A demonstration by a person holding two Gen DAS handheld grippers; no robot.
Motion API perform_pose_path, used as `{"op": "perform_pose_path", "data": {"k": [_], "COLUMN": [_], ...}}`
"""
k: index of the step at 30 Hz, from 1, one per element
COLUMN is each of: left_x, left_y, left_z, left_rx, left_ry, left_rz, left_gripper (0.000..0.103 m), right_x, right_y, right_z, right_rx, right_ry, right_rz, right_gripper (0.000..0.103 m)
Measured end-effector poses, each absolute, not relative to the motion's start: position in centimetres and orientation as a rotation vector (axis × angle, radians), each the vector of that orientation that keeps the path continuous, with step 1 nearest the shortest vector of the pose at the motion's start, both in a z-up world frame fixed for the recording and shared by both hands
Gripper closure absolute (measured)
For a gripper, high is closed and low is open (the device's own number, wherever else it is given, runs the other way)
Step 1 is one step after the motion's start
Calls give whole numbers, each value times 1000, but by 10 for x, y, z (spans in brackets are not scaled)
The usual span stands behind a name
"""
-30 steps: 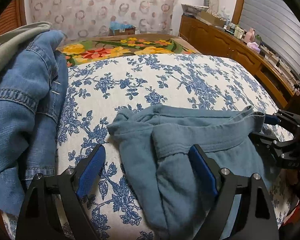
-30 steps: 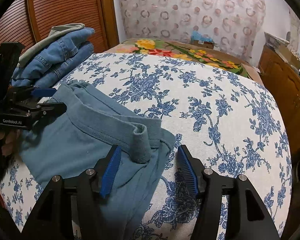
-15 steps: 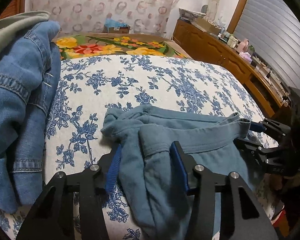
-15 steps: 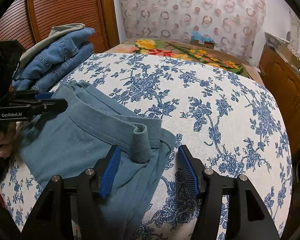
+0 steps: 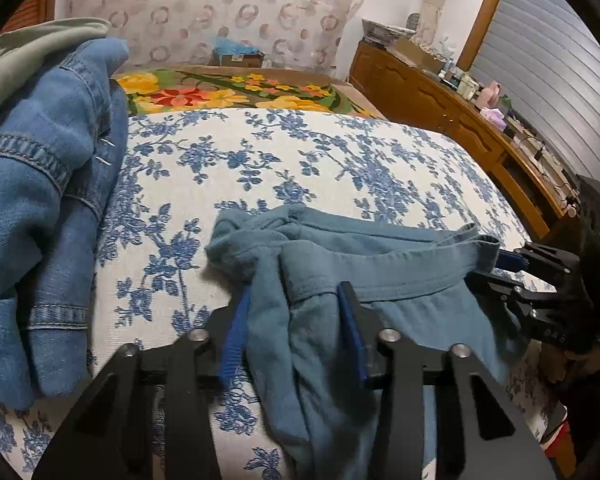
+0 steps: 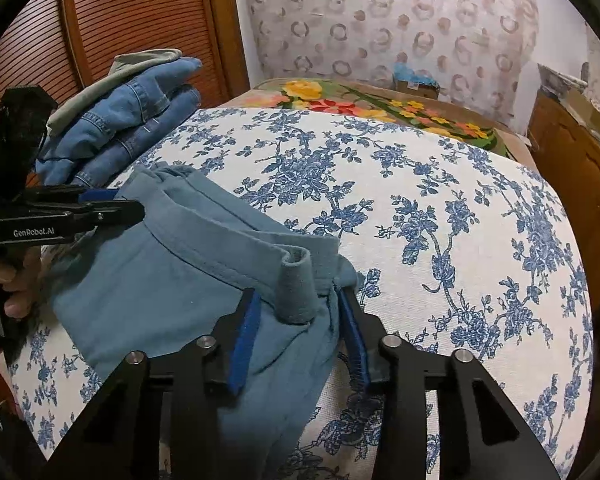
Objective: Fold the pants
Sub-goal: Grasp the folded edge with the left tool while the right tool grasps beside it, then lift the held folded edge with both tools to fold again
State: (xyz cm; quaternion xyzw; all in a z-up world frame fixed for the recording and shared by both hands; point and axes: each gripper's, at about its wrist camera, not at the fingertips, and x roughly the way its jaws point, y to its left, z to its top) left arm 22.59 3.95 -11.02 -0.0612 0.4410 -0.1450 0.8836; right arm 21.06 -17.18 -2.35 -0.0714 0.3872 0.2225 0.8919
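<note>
Pants point(image 5: 400, 304), soft, light blue-grey knit, are being pinched at both waistband corners as the left gripper point(image 5: 296, 336) and right gripper point(image 6: 300, 336) are closing, cloth bunched between their jaws.

The pants point(image 6: 172, 292) are soft, matt teal cotton knit with a stitched waistband, lying on a bed point(image 6: 440, 208) cover of coarse woven cloth printed with blue flowers. Folded jeans point(image 6: 132, 120) at its far left corner are rougher, faded denim. Each tool point(image 5: 296, 320) is matt black plastic with ribbed blue pads point(image 5: 236, 332) and shiny metal screws
</note>
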Motion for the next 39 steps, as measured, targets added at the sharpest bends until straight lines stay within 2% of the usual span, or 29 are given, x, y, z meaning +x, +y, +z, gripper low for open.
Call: {"op": "perform_pose_path", "data": {"k": [4,6,8,39], "left_x": [222,217,211,98], "left_y": [35,33,31,9], "left_z": [-107,-101,-94,8], "left_rx": [-121,-120,-115,-25], "left_ry": [901,884,864,589], "left_rz": [-308,-310,-313,-332], "left_gripper": [79,83,83,84], "right_x": [213,213,211,66], "right_y": [-176,-178,-179,-215], "right_z": [-23,-23,-23,57], "right_rx": [-106,-81,-61,-21], "right_ry": [814,821,820,509], "right_rz": [489,502,508,496], "right_gripper": [81,87,89,91]}}
